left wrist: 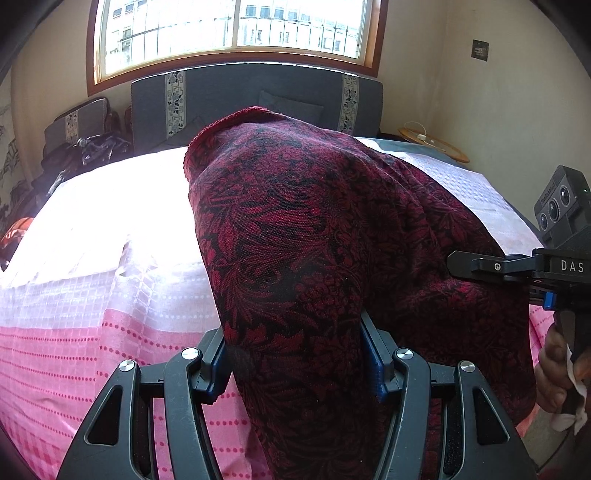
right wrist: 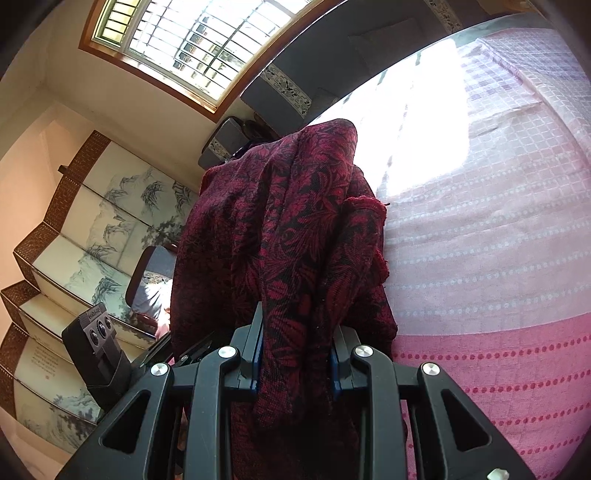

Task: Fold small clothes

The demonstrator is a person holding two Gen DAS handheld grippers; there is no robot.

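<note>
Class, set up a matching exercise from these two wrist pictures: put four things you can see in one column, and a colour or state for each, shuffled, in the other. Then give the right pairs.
Things:
1. Garment
2. Bedsheet
3. Left gripper
4. Window

Colour or state:
A. Pink and white, spread flat
B. Bright with daylight, brown frame
C. Dark red with black leaf pattern, lifted
D. Black, shut on cloth

Pairs: 1-C, 2-A, 3-D, 4-B
</note>
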